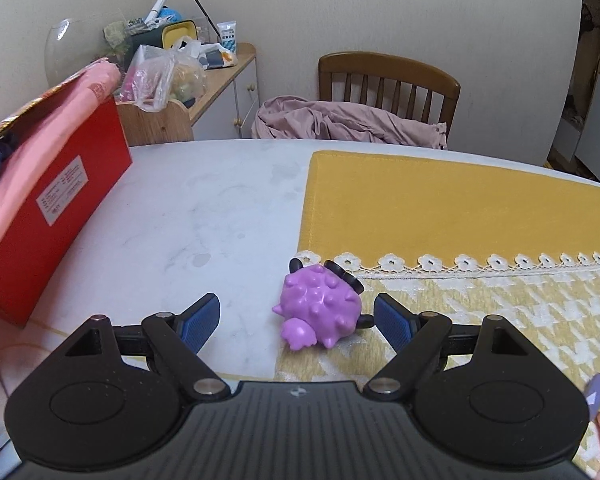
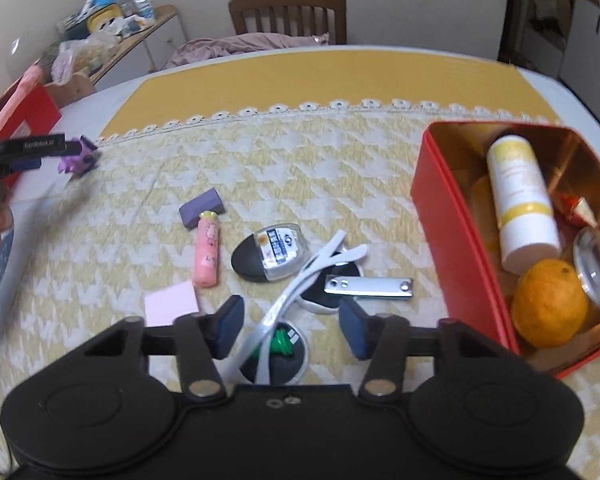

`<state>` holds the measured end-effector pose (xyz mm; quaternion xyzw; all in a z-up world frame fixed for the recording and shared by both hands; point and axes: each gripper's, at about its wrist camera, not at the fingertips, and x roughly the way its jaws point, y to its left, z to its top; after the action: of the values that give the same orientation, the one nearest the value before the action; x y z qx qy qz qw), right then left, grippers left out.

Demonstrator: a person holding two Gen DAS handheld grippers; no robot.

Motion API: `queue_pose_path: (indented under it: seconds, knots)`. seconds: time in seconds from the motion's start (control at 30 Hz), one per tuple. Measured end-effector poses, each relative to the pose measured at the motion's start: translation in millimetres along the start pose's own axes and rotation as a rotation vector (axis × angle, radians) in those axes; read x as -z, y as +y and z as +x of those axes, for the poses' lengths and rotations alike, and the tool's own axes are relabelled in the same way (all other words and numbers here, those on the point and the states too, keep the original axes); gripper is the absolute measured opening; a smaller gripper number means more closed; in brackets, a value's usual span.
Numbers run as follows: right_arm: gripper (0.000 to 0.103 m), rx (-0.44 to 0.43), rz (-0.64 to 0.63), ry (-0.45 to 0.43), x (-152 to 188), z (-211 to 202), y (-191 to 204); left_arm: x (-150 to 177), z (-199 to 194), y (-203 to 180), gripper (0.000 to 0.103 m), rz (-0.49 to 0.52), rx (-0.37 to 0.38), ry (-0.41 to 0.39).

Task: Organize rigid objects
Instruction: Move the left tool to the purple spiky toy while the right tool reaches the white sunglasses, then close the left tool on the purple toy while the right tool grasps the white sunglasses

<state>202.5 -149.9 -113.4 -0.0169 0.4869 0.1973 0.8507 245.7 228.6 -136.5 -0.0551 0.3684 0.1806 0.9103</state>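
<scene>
A purple spiky toy (image 1: 320,306) with black feet lies at the left edge of the yellow cloth (image 1: 460,208). My left gripper (image 1: 298,320) is open, its blue pads on either side of the toy and not touching it. In the right wrist view the toy (image 2: 80,158) shows at far left beside the left gripper. My right gripper (image 2: 291,326) is open and empty above white-framed sunglasses (image 2: 300,292). A red tin (image 2: 432,200) at right holds a white and yellow bottle (image 2: 520,196), an orange (image 2: 550,308) and a glass lid.
On the cloth lie a nail clipper (image 2: 368,286), a black and clear case (image 2: 270,252), a pink tube (image 2: 207,250), a purple eraser (image 2: 201,207) and a pink notepad (image 2: 171,304). A red box (image 1: 48,208) stands at the left. A wooden chair (image 1: 388,84) is behind the table.
</scene>
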Motion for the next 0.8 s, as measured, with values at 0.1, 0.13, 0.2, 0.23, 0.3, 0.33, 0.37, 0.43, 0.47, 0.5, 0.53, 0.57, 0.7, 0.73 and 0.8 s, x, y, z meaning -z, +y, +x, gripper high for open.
queue_pose_path:
  seconds: [0.1,0.13,0.2,0.23,0.3,0.33,0.37,0.43,0.47,0.5,0.53,0.57,0.7,0.73,0.8]
  knots:
    - [0.036,0.005,0.038,0.012,-4.7,6.6,2.5,0.1,6.0,-1.4,0.084,0.006,0.0,-0.002]
    - [0.034,0.011,0.054,0.021,-5.7,9.3,2.4,0.0,7.8,-1.8,0.084,0.007,-0.002,-0.001]
    - [0.029,0.029,0.076,0.02,-7.3,10.7,2.4,0.0,11.6,-2.5,0.084,0.007,-0.003,0.0]
    - [0.028,0.038,0.082,0.022,-8.2,11.1,3.1,0.0,13.6,-3.0,0.084,0.009,-0.002,0.002]
    - [0.026,0.056,0.09,0.026,-9.7,11.9,4.8,0.6,16.8,-3.3,0.084,0.009,0.003,0.005]
    - [0.024,0.062,0.091,0.028,-10.1,12.3,5.7,0.4,17.8,-3.0,0.084,0.006,0.006,0.005]
    - [0.019,0.062,0.09,0.032,-10.2,12.7,6.7,0.6,18.4,-2.7,0.084,0.002,0.004,0.004]
    - [0.015,0.079,0.079,0.039,-9.4,13.0,10.6,0.0,19.9,-1.6,0.084,-0.003,-0.003,0.003]
    - [0.013,0.091,0.071,0.039,-8.5,12.8,12.5,-0.2,20.5,-1.4,0.084,-0.005,-0.005,0.002]
    - [0.011,0.096,0.066,0.039,-7.8,12.5,13.7,-0.6,21.2,-0.8,0.079,-0.004,-0.006,0.002]
    - [0.01,0.1,0.064,0.037,-6.5,12.3,14.2,-0.3,20.9,-0.8,0.077,-0.004,0.004,0.002]
    - [0.008,0.104,0.062,0.033,-5.8,12.0,14.4,-0.5,20.3,-0.7,0.069,-0.004,0.017,0.002]
    - [0.005,0.099,0.06,0.023,-4.3,10.3,11.3,-1.8,16.7,-7.4,0.054,0.037,0.032,0.001]
    - [0.005,0.096,0.06,0.02,-3.9,9.7,10.5,-1.2,16.6,-8.7,0.054,0.045,0.029,0.003]
    - [0.005,0.091,0.061,0.016,-3.0,8.0,8.7,-0.1,15.9,-8.6,0.053,0.052,0.027,0.003]
